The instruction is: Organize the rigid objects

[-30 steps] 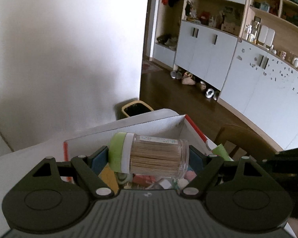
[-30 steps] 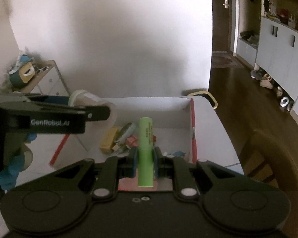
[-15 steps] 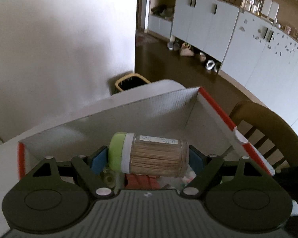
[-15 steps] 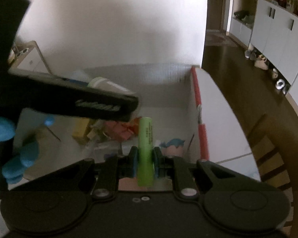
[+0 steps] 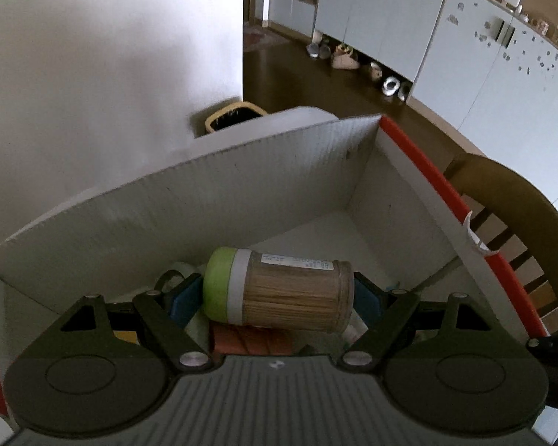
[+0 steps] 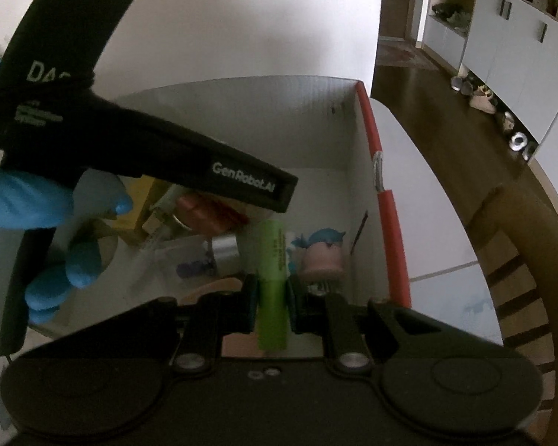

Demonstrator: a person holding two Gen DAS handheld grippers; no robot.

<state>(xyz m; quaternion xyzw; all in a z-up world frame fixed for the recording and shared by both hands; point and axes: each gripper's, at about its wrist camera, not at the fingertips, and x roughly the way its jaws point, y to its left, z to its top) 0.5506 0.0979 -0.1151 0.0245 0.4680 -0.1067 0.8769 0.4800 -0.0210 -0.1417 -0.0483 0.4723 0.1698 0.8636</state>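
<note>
Left wrist view shows my left gripper (image 5: 279, 297) clamped on a toothpick jar (image 5: 279, 290), which lies sideways between the blue pads with its green lid (image 5: 217, 282) toward the left pad. I hold it above the inside of a white corrugated box (image 5: 204, 193) with red-edged rims (image 5: 439, 182). Below the jar, a red item (image 5: 249, 340) lies on the box floor among things I cannot make out. Behind the box stand a wooden chair (image 5: 520, 200) and a small yellow-rimmed bin (image 5: 234, 117) on the floor.

From the right wrist view, my right gripper (image 6: 273, 297) is squeezed tight on a green cylindrical battery (image 6: 273, 282), which stands lengthwise along my fingers, pointing into the same box. Beneath it lie a small figurine with blue hair (image 6: 321, 249), a silver cylinder (image 6: 225, 249) and a red object (image 6: 204, 210). My left gripper's black body crosses the upper left of this view, held by a hand in a blue glove (image 6: 29, 204).
</note>
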